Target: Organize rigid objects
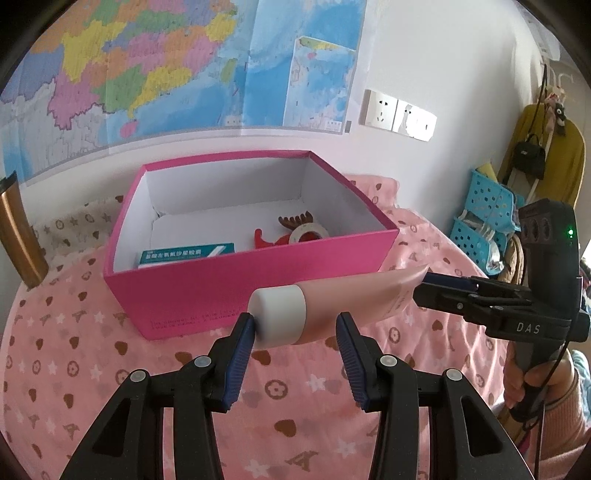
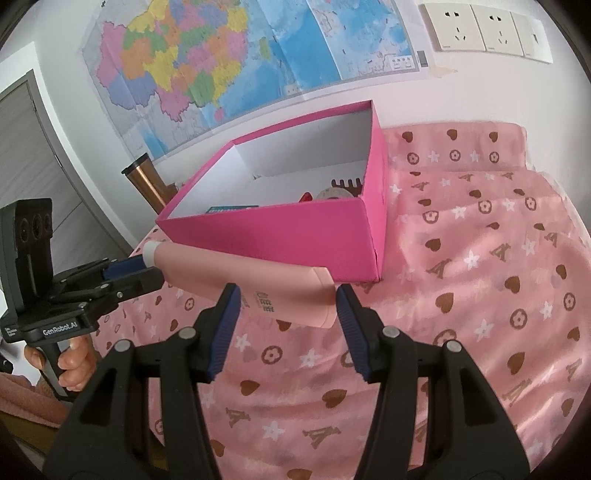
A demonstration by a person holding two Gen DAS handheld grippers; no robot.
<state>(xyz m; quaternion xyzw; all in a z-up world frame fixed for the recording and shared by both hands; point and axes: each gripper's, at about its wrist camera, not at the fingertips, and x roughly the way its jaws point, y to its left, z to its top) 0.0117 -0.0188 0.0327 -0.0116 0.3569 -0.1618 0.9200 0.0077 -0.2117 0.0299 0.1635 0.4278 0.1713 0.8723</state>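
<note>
A pink squeeze tube (image 1: 347,299) with a white cap (image 1: 280,314) hangs level in the air just before the pink box (image 1: 207,291). My left gripper (image 1: 295,332) is shut on its cap end, one pad against the cap's tip and the other on the body. My right gripper (image 2: 288,301) is shut on the flat crimped tail (image 2: 295,295). Each gripper shows in the other's view: the right gripper (image 1: 424,291) at the tail, the left gripper (image 2: 147,271) at the cap. The open box holds a teal carton (image 1: 186,254), a red piece (image 1: 266,240), a tape roll (image 1: 308,232) and a brown comb (image 1: 295,220).
The box stands on a pink patterned cloth (image 2: 480,258) against a wall with a map (image 1: 147,74) and sockets (image 2: 480,29). A copper tumbler (image 2: 146,181) stands left of the box. Blue baskets (image 1: 487,218) sit at the far right. A hand (image 2: 74,362) grips the left handle.
</note>
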